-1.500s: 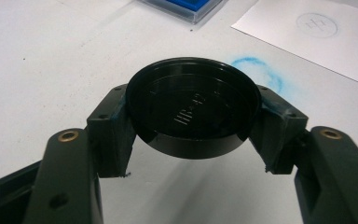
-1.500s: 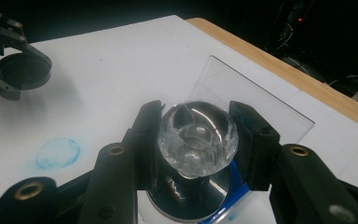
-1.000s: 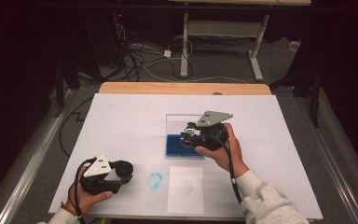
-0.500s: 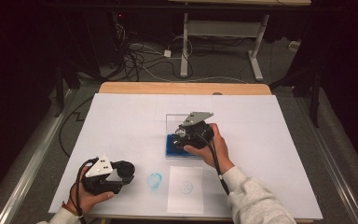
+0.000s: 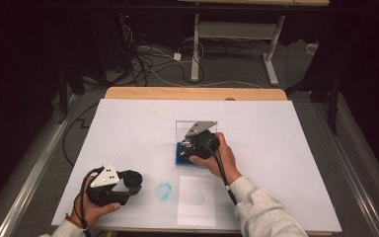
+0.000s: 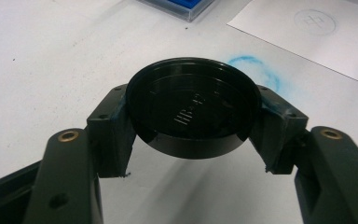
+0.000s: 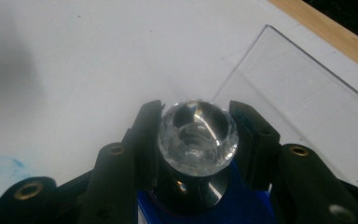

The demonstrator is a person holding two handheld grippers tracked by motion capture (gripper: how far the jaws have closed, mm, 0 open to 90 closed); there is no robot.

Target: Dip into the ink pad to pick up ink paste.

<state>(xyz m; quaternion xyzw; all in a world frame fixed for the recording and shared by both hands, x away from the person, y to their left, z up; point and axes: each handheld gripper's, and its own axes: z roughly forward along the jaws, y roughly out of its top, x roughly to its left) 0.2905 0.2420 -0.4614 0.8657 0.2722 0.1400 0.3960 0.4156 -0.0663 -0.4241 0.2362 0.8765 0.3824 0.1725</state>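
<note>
- Right gripper view: the right gripper [image 7: 196,140] is clenched on a clear faceted glass-like knob stamp [image 7: 198,137], upright, its long axis vertical, the knob up and its dark base down on the blue ink pad in a clear lidded case [image 7: 247,205].
- Left gripper view: the left gripper [image 6: 191,116] grasps a round flat black plastic cap [image 6: 191,109], its face up, slightly tilted, above the white table cover [image 6: 51,56].

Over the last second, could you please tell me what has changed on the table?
The right hand-held gripper, shut on the clear-topped stamp, came toward the person and down onto the blue ink pad. Unchanged: the left hand-held gripper shut on the black round lid, the blue smudge, the paper sheet.
</note>
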